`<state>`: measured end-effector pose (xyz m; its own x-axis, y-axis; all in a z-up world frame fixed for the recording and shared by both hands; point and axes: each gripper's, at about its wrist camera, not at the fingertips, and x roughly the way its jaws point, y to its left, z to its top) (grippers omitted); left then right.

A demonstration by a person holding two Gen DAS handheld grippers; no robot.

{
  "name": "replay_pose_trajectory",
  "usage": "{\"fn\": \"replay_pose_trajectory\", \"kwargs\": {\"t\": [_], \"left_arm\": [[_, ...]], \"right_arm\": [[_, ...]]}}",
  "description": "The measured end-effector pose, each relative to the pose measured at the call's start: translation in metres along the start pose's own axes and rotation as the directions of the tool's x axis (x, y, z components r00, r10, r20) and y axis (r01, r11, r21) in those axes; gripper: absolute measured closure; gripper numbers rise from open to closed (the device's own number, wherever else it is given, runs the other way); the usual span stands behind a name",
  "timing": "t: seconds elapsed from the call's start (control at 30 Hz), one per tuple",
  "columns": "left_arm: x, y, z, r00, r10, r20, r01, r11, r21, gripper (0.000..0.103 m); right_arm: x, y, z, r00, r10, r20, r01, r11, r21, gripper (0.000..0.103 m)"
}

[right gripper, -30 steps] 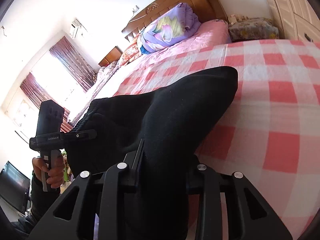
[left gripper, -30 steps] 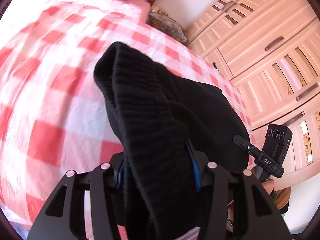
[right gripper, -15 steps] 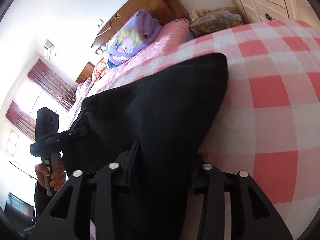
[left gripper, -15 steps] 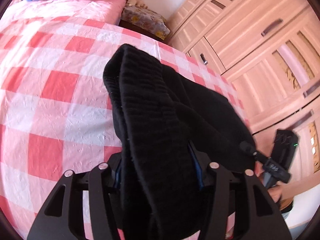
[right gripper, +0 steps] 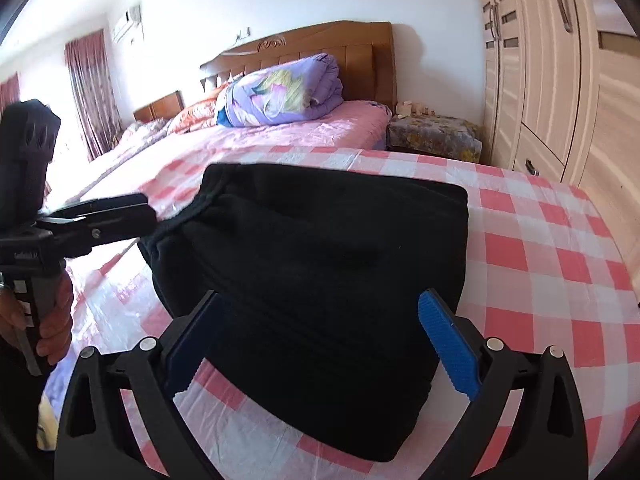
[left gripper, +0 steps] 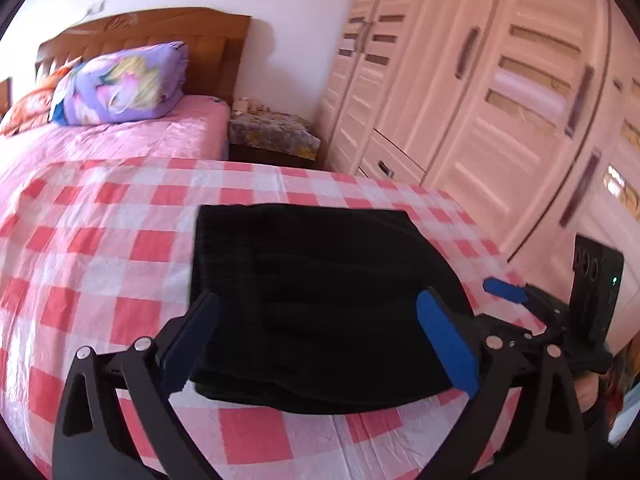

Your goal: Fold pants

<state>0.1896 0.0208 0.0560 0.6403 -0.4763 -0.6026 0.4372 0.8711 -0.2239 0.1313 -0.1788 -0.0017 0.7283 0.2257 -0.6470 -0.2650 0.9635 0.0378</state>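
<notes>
The black pants (left gripper: 320, 300) lie folded in a compact stack on the red-and-white checked bedspread (left gripper: 100, 248). They also show in the right wrist view (right gripper: 320, 272). My left gripper (left gripper: 320, 340) is open and empty, its blue pads on either side of the stack's near edge. My right gripper (right gripper: 324, 340) is open and empty over the near edge of the stack. The right gripper also shows in the left wrist view (left gripper: 516, 300) at the right. The left gripper shows in the right wrist view (right gripper: 104, 216) at the left, by the waistband end.
A purple quilt (left gripper: 124, 84) and pillows lie at the wooden headboard (left gripper: 160, 32). A nightstand (left gripper: 272, 136) stands beside the bed. A tall wardrobe (left gripper: 500, 100) runs along the right. Curtained windows (right gripper: 88, 88) are at far left.
Both grippers were shut on the black pants and holding them up. Now the pants lie folded on the bed and both grippers have opened and let go.
</notes>
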Motion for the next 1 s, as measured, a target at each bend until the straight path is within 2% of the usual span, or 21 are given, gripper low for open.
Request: {"fn": "replay_pose_trajectory", "kwargs": {"t": [0.03,0.07,0.1,0.17,0.2,0.23,0.43,0.53,0.6,0.67,0.73,0.87,1.0], "left_arm": [[0.01,-0.016,-0.004,1.0,0.016,-0.011,-0.015,0.998,0.054,0.004],[0.025,-0.032,-0.009,0.998,0.062,-0.018,-0.059,0.991,0.121,0.004],[0.041,-0.042,-0.015,0.991,0.129,-0.031,-0.122,0.977,0.177,0.004],[0.072,-0.041,-0.033,0.971,0.217,-0.099,-0.191,0.957,0.219,0.004],[0.08,-0.036,-0.039,0.97,0.22,-0.106,-0.193,0.957,0.217,0.001],[0.078,-0.035,-0.045,0.977,0.206,-0.061,-0.189,0.958,0.216,0.001],[0.073,-0.028,-0.047,0.976,0.203,-0.083,-0.183,0.962,0.204,0.001],[0.069,-0.029,-0.049,0.974,0.21,-0.079,-0.191,0.961,0.2,0.001],[0.061,-0.035,-0.049,0.966,0.252,-0.06,-0.235,0.951,0.201,0.001],[0.046,-0.043,-0.051,0.947,0.321,-0.027,-0.31,0.929,0.203,0.001],[0.026,-0.051,-0.057,0.937,0.348,0.016,-0.344,0.919,0.193,0.001],[-0.019,-0.07,-0.072,0.887,0.447,0.119,-0.461,0.875,0.147,0.001],[-0.061,-0.089,-0.075,0.879,0.434,0.196,-0.457,0.885,0.091,0.001]], "right_arm": [[0.009,0.0,-0.008,0.999,-0.03,-0.039,0.029,0.999,-0.013,0.007],[0.022,-0.001,-0.015,0.995,-0.043,-0.088,0.041,0.999,-0.022,0.006],[0.03,-0.003,-0.024,0.995,-0.028,-0.099,0.024,0.999,-0.036,0.005],[0.033,-0.006,-0.031,0.997,-0.014,-0.07,0.01,0.998,-0.055,0.004],[0.033,-0.007,-0.031,0.997,-0.009,-0.076,0.005,0.999,-0.051,0.004],[0.034,-0.008,-0.029,0.996,-0.007,-0.085,0.003,0.999,-0.048,0.004],[0.035,-0.013,-0.029,0.997,0.02,-0.077,-0.022,0.999,-0.028,0.004],[0.017,-0.008,-0.024,0.995,-0.008,-0.096,0.005,1.0,-0.031,0.005],[-0.006,-0.01,-0.025,0.997,0.007,-0.077,-0.007,1.0,0.0,0.005],[-0.031,-0.013,-0.031,0.999,0.001,-0.035,0.0,0.999,0.048,0.005],[-0.057,-0.019,-0.037,0.999,-0.044,0.007,0.043,0.994,0.105,0.005],[-0.105,-0.018,-0.043,0.978,-0.181,0.106,0.158,0.968,0.196,0.004],[-0.131,-0.002,-0.046,0.956,-0.225,0.187,0.179,0.956,0.233,0.004]]}}
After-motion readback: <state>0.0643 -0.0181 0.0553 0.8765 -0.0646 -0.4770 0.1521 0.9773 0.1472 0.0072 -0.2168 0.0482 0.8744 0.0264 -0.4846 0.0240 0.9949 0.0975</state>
